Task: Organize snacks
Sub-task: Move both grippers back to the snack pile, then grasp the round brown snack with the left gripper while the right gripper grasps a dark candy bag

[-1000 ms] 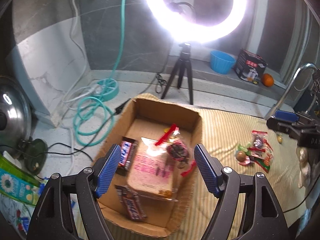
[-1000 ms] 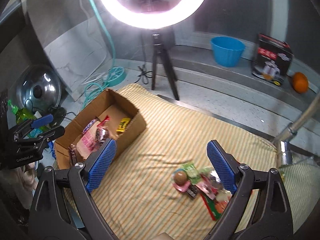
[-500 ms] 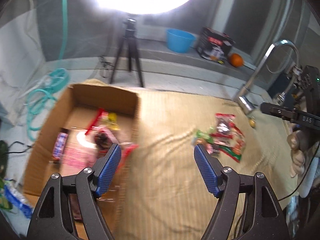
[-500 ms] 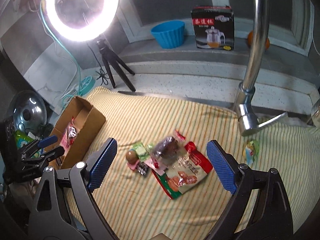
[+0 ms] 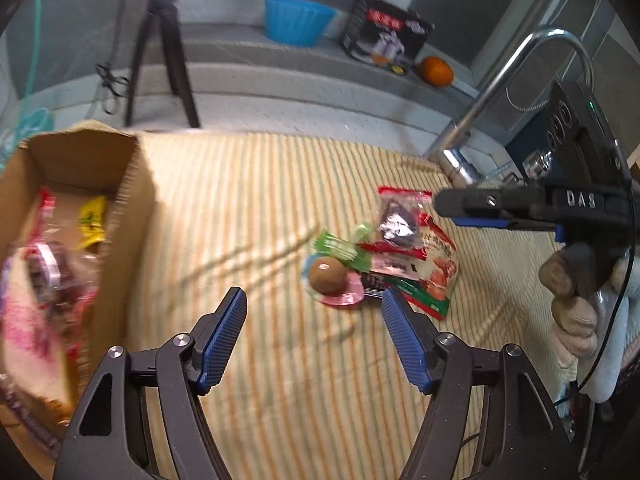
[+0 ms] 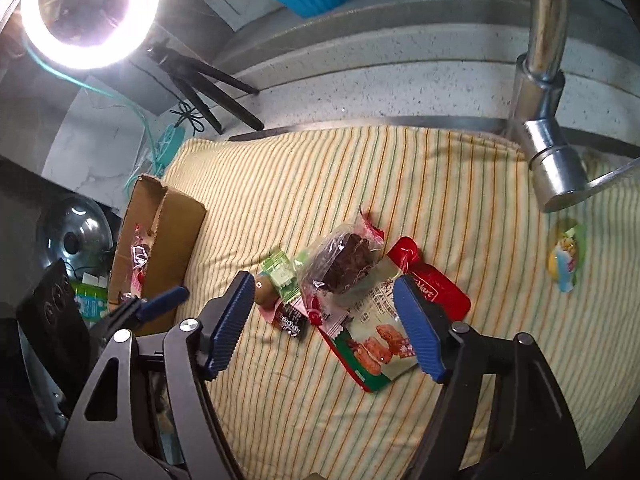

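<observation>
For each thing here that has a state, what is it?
Cardboard box: open, snacks inside.
Ring light: on.
Left gripper: closing, nothing between the fingers.
Right gripper: closing above the snack pile, not gripping.
Clear bag: sealed.

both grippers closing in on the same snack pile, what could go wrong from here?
1. The left gripper and right gripper converge on one heap; they may collide.
2. The packets overlap: the clear cake bag lies on the red pouch, so a grab may drag both.
3. The round brown snack could roll off the striped cloth.
</observation>
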A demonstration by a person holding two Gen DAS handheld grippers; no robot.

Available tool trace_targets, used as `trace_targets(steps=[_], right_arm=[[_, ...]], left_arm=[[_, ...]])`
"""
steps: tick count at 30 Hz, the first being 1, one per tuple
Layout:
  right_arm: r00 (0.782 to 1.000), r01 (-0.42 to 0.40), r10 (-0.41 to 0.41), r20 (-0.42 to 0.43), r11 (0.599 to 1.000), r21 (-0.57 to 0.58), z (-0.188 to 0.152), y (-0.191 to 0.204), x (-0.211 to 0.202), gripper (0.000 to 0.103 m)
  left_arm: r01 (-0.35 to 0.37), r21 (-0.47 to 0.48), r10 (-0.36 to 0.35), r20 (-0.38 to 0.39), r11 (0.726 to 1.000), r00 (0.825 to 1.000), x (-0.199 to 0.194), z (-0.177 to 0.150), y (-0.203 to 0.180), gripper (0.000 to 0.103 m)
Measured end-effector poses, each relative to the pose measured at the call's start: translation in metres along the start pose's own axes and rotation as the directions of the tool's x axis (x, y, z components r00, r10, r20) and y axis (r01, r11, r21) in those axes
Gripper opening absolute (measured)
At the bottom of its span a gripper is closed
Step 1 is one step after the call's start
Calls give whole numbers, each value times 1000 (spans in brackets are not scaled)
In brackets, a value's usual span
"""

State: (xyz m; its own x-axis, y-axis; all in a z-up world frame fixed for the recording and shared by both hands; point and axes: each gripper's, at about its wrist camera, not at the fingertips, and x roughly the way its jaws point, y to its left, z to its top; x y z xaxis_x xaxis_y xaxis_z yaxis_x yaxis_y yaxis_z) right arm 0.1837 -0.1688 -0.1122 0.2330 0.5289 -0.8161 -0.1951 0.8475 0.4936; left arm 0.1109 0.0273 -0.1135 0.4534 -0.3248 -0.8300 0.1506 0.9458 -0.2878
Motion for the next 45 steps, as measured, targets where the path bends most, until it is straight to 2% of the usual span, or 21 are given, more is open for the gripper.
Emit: trace_targets(steps=[12, 14, 17, 18, 20, 21, 29, 45], right_arm=[[994, -23, 30, -103, 998, 64, 13, -6, 38, 60], [993, -24, 31, -113, 997, 67, 15, -5, 42, 57], [992, -14, 24, -125, 997, 76, 15, -6, 47, 51], [992, -19, 29, -126, 997, 81, 15, -7, 48, 45], [991, -28, 39, -131, 996, 87, 17, -7, 50, 44], [991, -29, 40, -130, 996, 88, 17, -8, 51, 44], [993, -43, 53, -109, 995, 93, 18, -7, 53, 37], [996, -73, 77, -42, 992, 103, 10, -13, 24, 36]], left_arm=[[-40, 66, 44, -55, 997, 997, 44, 10, -6, 69], [-36, 60, 39, -56, 998, 998, 47, 11, -5, 65], [-28, 54, 31, -47, 998, 998, 45, 11, -4, 47], [-30, 58, 33, -48, 998, 998, 46, 12, -4, 40], [-32, 69, 35, -46, 997, 998, 46, 13, -6, 38], [-34, 69, 37, -43, 997, 998, 47, 13, -6, 30], [-40, 58, 41, -29, 998, 999, 49, 13, -8, 27], [-9, 0, 9, 15, 1000, 1000, 18, 8, 1, 26]])
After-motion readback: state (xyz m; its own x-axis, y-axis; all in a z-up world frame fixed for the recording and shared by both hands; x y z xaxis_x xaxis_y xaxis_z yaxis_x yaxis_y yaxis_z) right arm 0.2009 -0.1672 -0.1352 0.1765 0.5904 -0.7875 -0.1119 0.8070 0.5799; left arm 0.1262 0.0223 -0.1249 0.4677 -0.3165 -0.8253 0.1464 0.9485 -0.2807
